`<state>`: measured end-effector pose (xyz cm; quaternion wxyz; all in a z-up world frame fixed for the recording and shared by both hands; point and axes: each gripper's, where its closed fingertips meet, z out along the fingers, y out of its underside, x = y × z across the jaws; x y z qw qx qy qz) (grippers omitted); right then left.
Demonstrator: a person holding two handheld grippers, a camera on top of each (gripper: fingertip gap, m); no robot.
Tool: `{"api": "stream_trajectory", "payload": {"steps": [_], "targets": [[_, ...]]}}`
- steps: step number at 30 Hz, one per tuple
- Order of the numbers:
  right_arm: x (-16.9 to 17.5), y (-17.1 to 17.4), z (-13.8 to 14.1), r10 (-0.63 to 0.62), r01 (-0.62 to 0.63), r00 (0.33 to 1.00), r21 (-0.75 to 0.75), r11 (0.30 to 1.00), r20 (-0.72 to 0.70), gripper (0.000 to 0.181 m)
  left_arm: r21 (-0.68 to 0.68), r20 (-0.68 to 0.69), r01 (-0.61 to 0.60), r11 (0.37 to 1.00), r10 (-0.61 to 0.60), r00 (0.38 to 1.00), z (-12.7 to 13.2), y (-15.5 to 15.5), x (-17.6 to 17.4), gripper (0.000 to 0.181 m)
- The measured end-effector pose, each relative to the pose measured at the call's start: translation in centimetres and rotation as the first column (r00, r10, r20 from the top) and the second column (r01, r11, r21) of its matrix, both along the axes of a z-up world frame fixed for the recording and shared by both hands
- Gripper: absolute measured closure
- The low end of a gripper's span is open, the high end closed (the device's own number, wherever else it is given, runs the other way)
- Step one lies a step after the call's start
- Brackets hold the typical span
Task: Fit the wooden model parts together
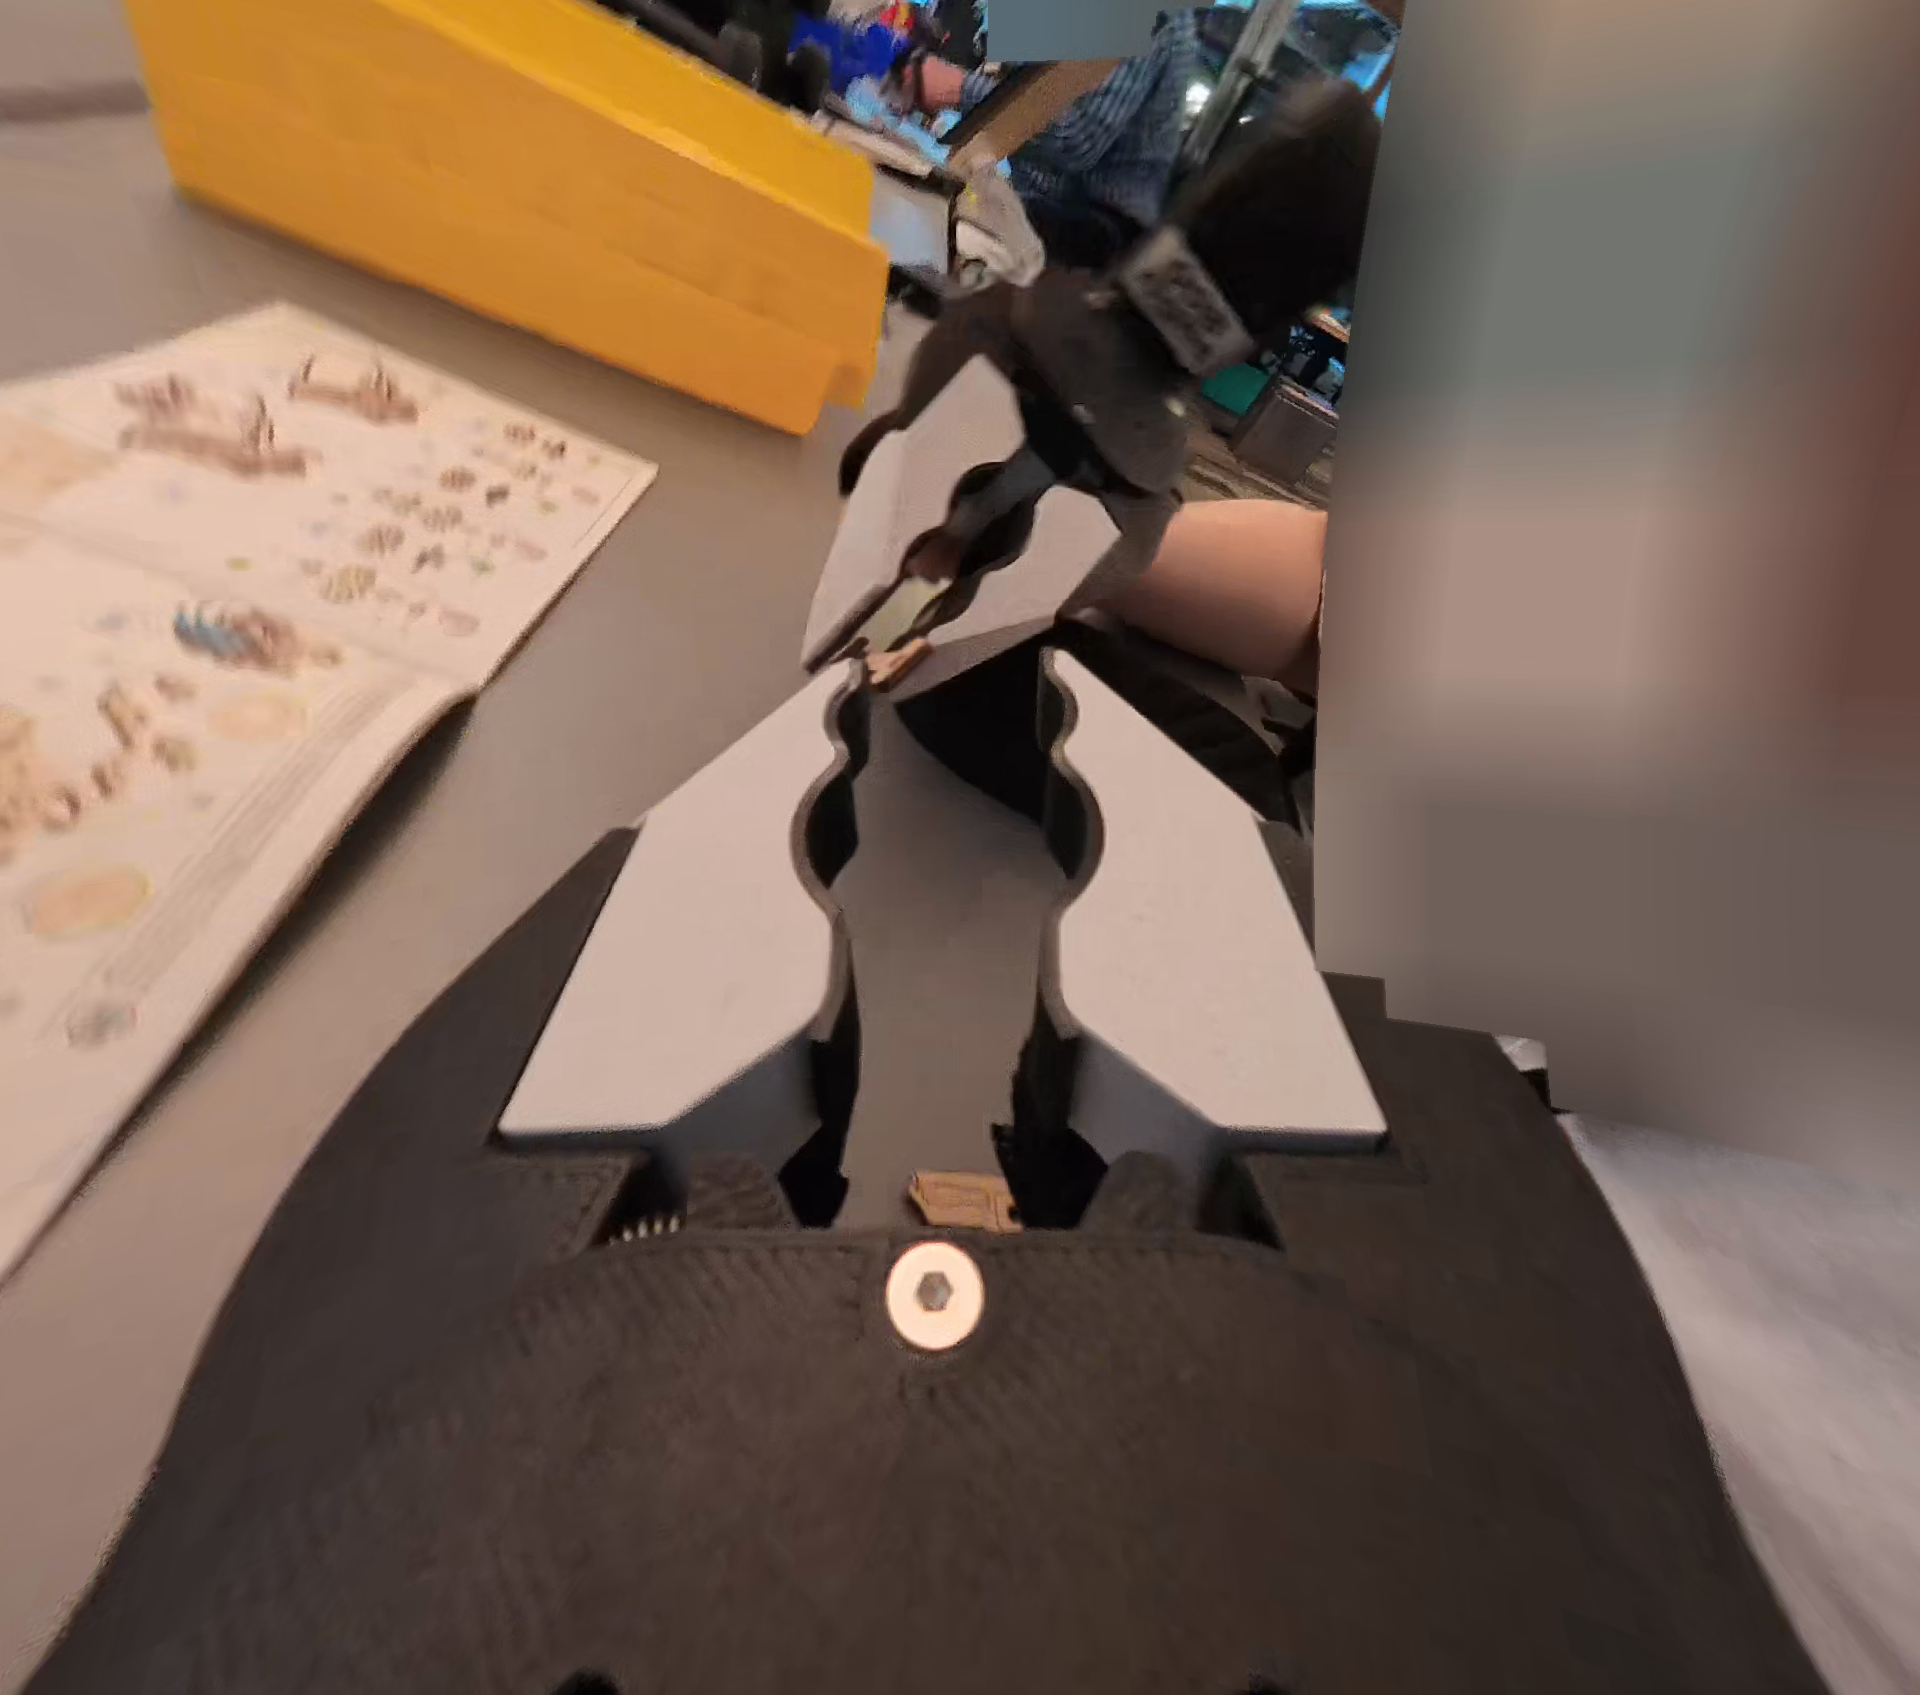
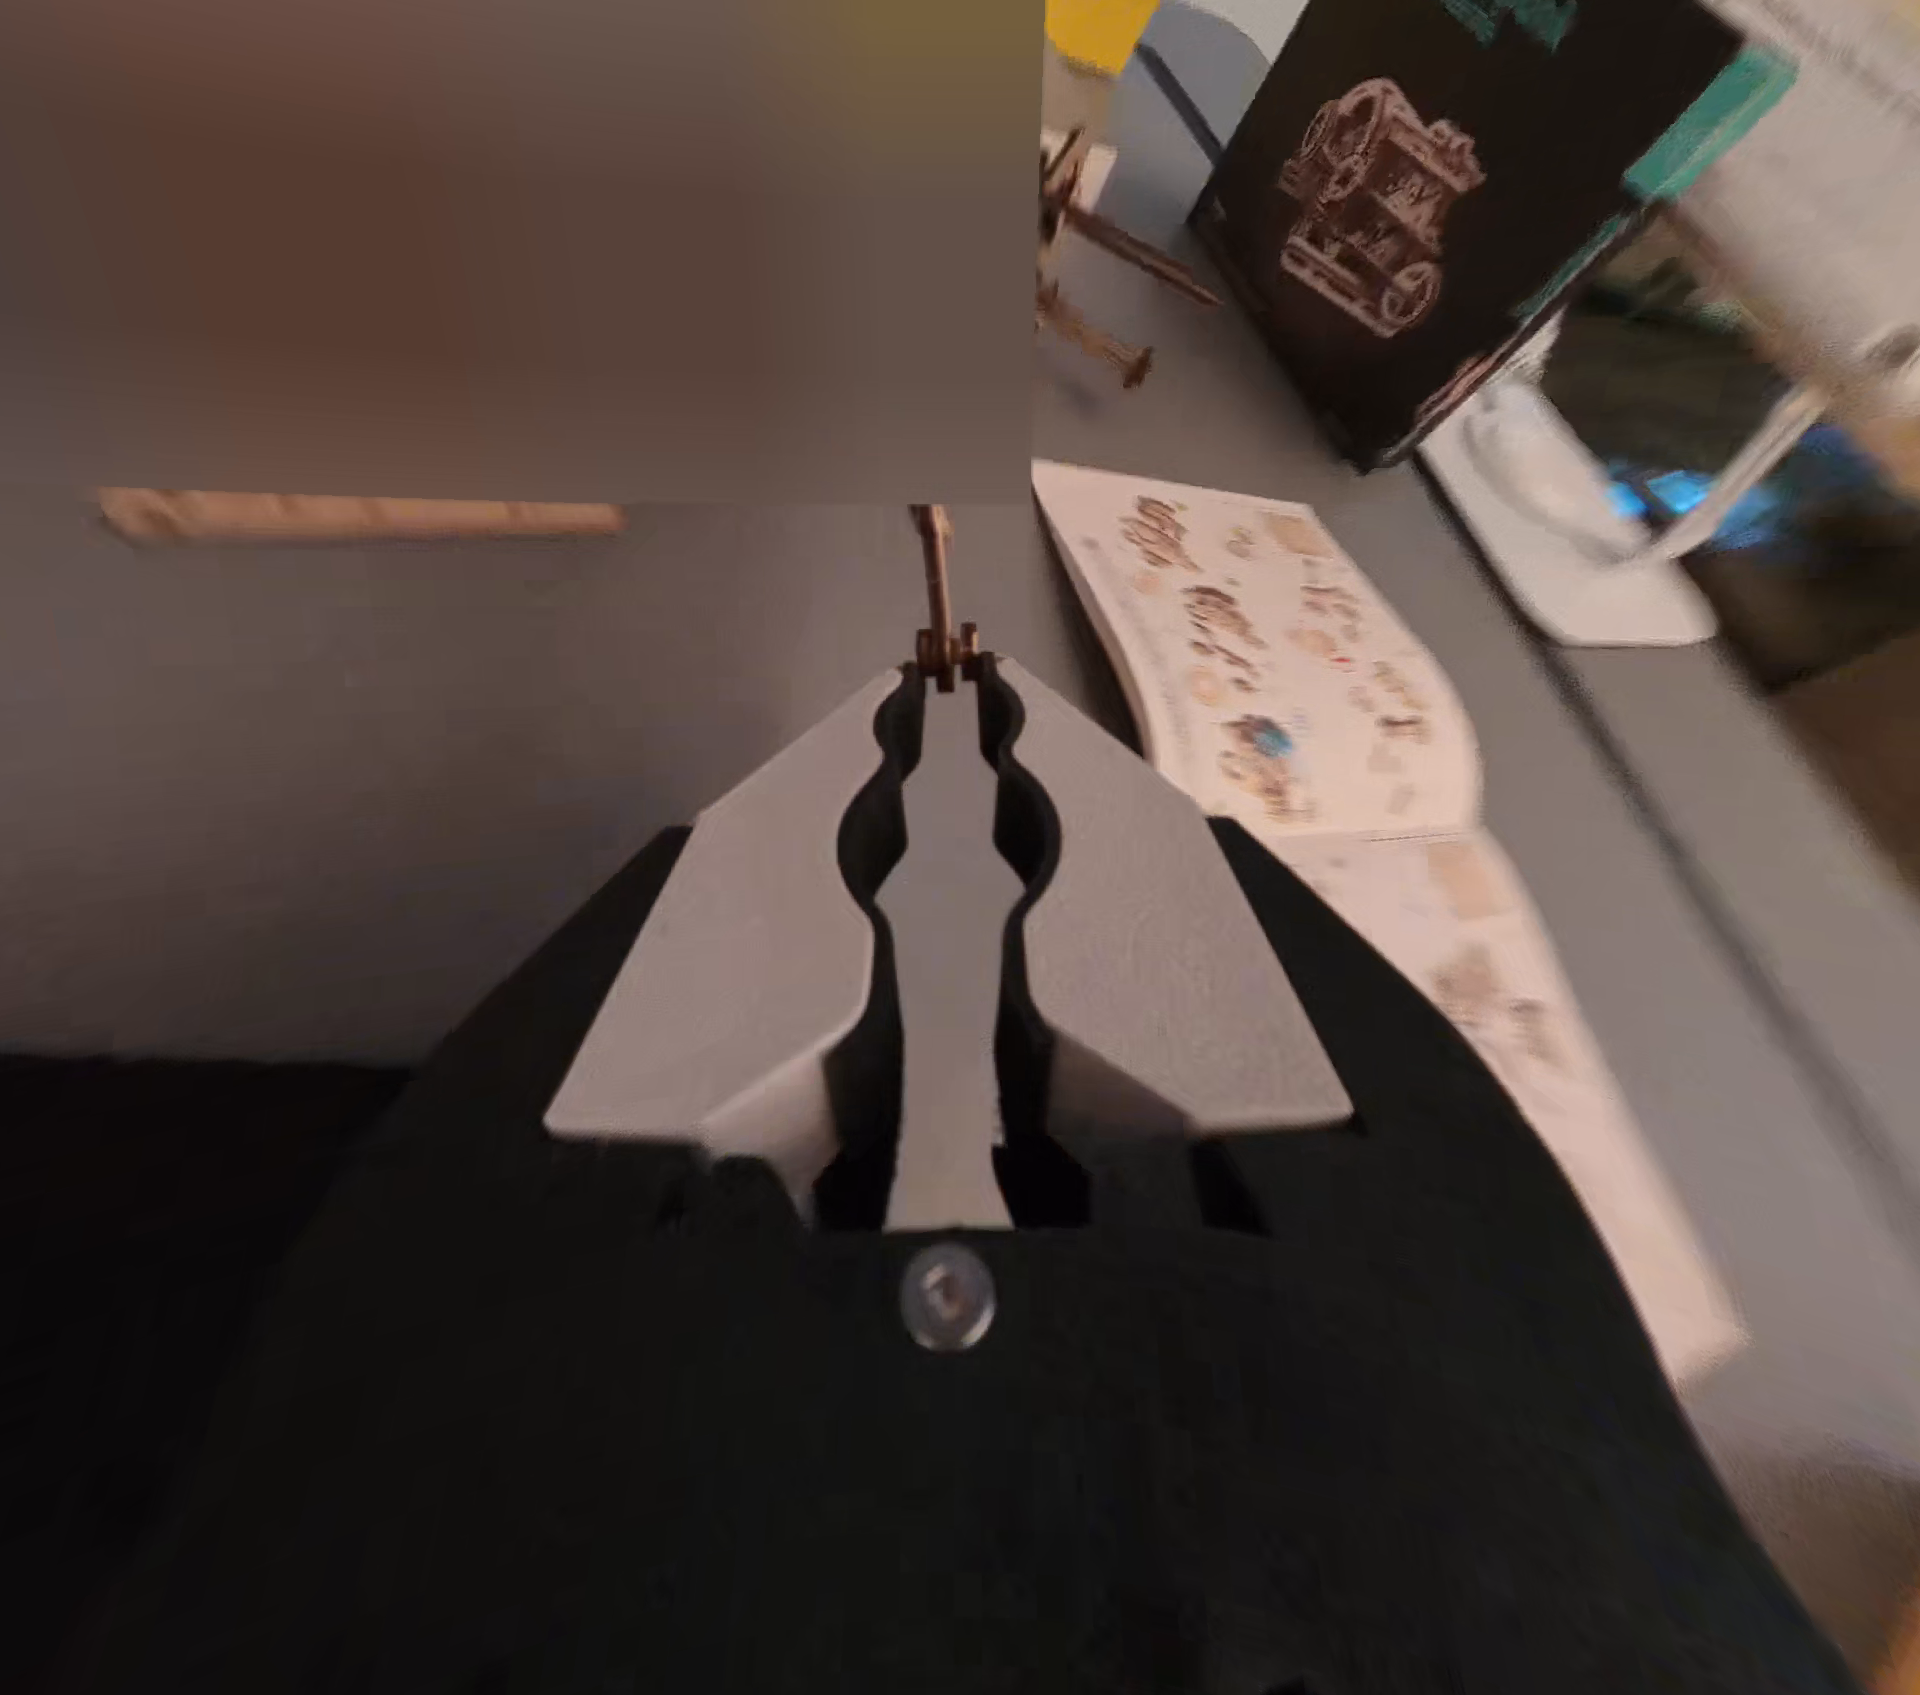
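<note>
In the right wrist view my right gripper is shut on a small brown wooden part; a thin wooden piece sticks up from it. The left wrist view shows the same right gripper coming in from the upper right. Its small wooden part sits just beside my left gripper's left fingertip. My left gripper is open with nothing between its fingers. Another flat wooden piece lies on the grey table under the left gripper's base.
An open instruction booklet lies left of the left gripper and also shows in the right wrist view. Behind it is a yellow bin. A black and teal kit box, wooden pins and a wooden strip are on the table. The tips of one gripper are about 5 centimeters away from the tips of the other. My right gripper's tips are some 11 centimeters from the flat wooden piece.
</note>
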<state>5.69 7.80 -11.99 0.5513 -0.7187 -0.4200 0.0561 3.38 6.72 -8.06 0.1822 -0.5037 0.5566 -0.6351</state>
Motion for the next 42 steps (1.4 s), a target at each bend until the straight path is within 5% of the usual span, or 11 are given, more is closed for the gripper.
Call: {"api": "stream_trajectory", "payload": {"steps": [4, 9, 14, 17, 20, 23, 24, 32, 35, 38, 42], "targets": [[-0.4, 0.1, -2.4, 0.017, -0.056, 0.948, 0.112, 0.992, 0.319, 0.173, -0.122, -0.159, -0.017, 0.992, -0.002, 0.987, -2.4, 0.6, 0.4, 0.154], [-0.6, 0.6, -3.1, 0.001, -0.145, 0.847, 0.229, 0.963, 0.532, 0.172, 0.150, -0.306, -0.022, 0.988, 0.068, 0.950, -6.4, 1.0, 0.5, 0.154], [-0.7, 1.0, -4.7, 0.013, -0.155, 0.777, 0.171, 0.973, 0.630, 0.162, 0.341, -0.412, 0.056, 0.938, 0.096, 0.906, -9.3, 0.6, 0.2, 0.168], [-0.4, -0.2, -4.5, 0.074, -0.131, 0.846, 0.071, 0.989, 0.528, 0.164, 0.361, -0.408, 0.066, 0.930, 0.094, 0.908, -9.4, 0.4, 0.2, 0.174], [-1.0, -0.9, -2.3, 0.107, -0.093, 0.978, -0.082, 0.992, 0.180, 0.178, 0.341, -0.380, 0.042, 0.939, 0.097, 0.920, -8.7, 0.6, 0.2, 0.170], [-3.0, -1.0, 0.3, 0.132, -0.209, 0.948, -0.254, 0.944, -0.291, 0.181, 0.344, -0.371, 0.011, 0.939, 0.125, 0.920, -8.2, 1.6, -0.1, 0.169], [-3.0, -0.6, -0.3, 0.105, -0.220, 0.935, -0.324, 0.920, -0.338, 0.181, 0.352, -0.375, -0.001, 0.936, 0.142, 0.916, -8.1, 2.1, -0.3, 0.169], [-2.7, 0.5, -4.4, 0.124, -0.150, 0.988, -0.395, 0.907, -0.092, 0.181, 0.302, -0.383, -0.009, 0.953, 0.130, 0.915, -7.6, 2.2, -0.7, 0.172], [-3.2, 0.3, -1.5, 0.147, -0.176, 0.982, -0.281, 0.944, -0.123, 0.181, 0.350, -0.394, 0.023, 0.936, 0.125, 0.910, -8.2, 1.7, -0.8, 0.172], [-2.2, 0.4, -5.0, 0.112, -0.122, 0.993, -0.396, 0.910, -0.047, 0.180, 0.375, -0.401, 0.044, 0.926, 0.119, 0.908, -8.7, 1.3, -0.8, 0.172], [-2.5, 0.7, -2.8, 0.109, -0.132, 0.990, -0.319, 0.939, -0.088, 0.181, 0.365, -0.420, 0.066, 0.928, 0.101, 0.902, -9.2, 0.7, -0.7, 0.173]]}}
